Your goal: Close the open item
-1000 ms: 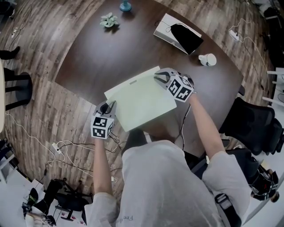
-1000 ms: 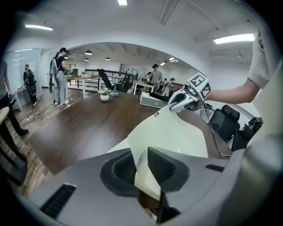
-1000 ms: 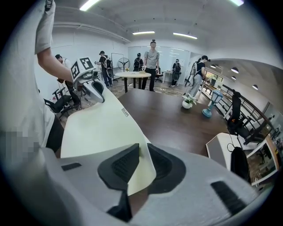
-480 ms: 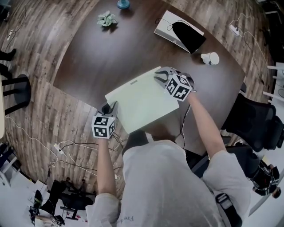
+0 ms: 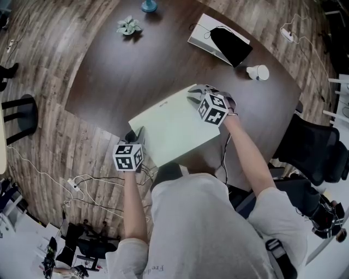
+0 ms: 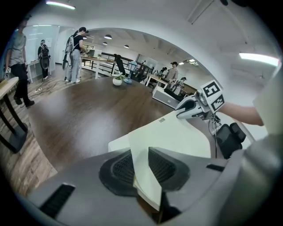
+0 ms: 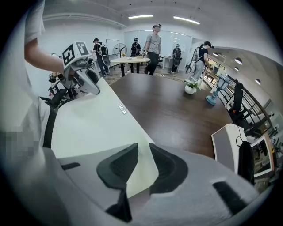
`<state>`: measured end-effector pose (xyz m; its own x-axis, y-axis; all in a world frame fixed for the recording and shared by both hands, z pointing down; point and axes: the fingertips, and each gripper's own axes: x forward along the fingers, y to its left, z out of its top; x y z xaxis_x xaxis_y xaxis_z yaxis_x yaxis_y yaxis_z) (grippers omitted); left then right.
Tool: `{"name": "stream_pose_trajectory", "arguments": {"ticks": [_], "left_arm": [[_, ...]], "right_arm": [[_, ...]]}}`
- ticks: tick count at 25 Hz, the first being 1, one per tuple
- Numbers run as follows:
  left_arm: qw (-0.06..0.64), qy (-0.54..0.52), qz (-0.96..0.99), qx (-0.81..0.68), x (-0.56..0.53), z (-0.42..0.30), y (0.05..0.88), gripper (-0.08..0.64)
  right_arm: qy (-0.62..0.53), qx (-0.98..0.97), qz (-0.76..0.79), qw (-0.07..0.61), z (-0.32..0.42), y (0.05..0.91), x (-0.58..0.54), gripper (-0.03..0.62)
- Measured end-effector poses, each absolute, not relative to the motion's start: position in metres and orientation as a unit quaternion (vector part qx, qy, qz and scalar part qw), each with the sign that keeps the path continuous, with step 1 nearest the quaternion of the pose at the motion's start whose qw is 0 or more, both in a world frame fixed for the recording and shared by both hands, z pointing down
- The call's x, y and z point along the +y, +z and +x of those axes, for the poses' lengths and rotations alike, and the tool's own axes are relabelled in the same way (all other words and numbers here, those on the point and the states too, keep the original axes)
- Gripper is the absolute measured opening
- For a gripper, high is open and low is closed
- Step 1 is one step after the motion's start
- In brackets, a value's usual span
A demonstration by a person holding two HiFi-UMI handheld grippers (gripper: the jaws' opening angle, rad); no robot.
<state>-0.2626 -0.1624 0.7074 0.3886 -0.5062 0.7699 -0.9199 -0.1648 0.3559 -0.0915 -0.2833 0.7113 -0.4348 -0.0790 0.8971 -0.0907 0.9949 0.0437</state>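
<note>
A pale green folder (image 5: 169, 125) lies on the dark round table (image 5: 125, 65), near its front edge. My left gripper (image 5: 136, 133) is shut on the folder's near left corner; in the left gripper view the folder's corner (image 6: 146, 176) sits between the pads of the left gripper (image 6: 140, 165). My right gripper (image 5: 193, 93) is shut on the far right corner, and the right gripper view shows the cover (image 7: 93, 123) running between the pads of the right gripper (image 7: 142, 165). Both pairs of jaws have just been opening a little, with the folder still between them. A white lower layer (image 6: 118, 142) peeks out under the cover.
A white box with a black pouch (image 5: 218, 39) and a small white round object (image 5: 256, 72) sit at the table's far right. A small plant (image 5: 126, 25) and a blue object (image 5: 148, 5) stand at the far edge. A black chair (image 5: 313, 147) is at my right, cables (image 5: 82, 180) on the floor.
Both grippers have sunk toward the table and the folder's cover has come down flatter; the white strip along its far edge no longer shows in the head view.
</note>
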Motion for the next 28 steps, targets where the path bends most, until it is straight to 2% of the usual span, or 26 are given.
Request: {"name": "stream_pose_trajectory", "arguments": {"ticks": [7, 12, 15, 21, 23, 28], "left_arm": [[0.418, 0.277, 0.702, -0.506, -0.161, -0.261, 0.706, 0.069], [0.41, 0.298, 0.683, -0.526, -0.16, -0.267, 0.706, 0.106], [0.399, 0.309, 0.665, -0.551, -0.161, -0.274, 0.707, 0.171], [0.39, 0.314, 0.651, -0.57, -0.16, -0.277, 0.709, 0.185], [0.383, 0.322, 0.645, -0.577, -0.158, -0.28, 0.712, 0.212], [0.377, 0.332, 0.649, -0.572, -0.158, -0.279, 0.713, 0.21]], "right_arm": [[0.017, -0.843, 0.055, 0.534, -0.09, 0.712, -0.283, 0.075], [0.019, -0.845, 0.056, 0.532, -0.09, 0.712, -0.283, 0.075], [0.019, -0.847, 0.056, 0.529, -0.09, 0.711, -0.284, 0.077], [0.026, -0.85, 0.054, 0.523, -0.089, 0.711, -0.285, 0.083], [0.031, -0.852, 0.054, 0.52, -0.088, 0.711, -0.286, 0.088], [0.033, -0.853, 0.06, 0.518, -0.088, 0.711, -0.287, 0.1]]}}
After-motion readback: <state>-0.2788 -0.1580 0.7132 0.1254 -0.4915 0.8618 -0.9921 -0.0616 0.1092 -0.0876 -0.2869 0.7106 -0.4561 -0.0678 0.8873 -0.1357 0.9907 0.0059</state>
